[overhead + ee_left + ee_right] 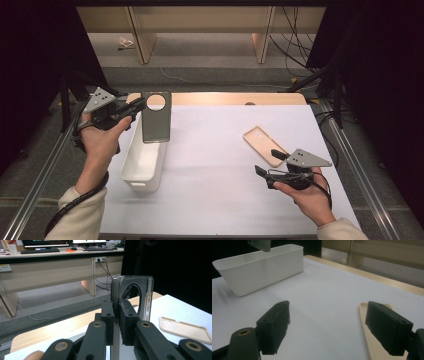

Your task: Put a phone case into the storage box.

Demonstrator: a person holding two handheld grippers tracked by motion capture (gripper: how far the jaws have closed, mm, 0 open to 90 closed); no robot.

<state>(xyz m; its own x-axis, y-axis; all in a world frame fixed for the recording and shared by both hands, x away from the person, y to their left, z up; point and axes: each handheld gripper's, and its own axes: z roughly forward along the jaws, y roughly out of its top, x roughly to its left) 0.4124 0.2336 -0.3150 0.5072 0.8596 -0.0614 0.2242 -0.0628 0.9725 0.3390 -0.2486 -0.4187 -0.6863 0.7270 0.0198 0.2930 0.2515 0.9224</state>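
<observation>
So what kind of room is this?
Probably an office or lab used for recording. Desks with monitors and keyboards stand behind, cables trail over the grey carpet, and black curtains flank the worktable.

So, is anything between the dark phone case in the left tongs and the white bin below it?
Nothing visible. The left tongs hold the dark phone case upright by its edge, hanging over the far end of the white bin. What shows of the bin's inside looks empty. The beige phone case lies well aside.
</observation>
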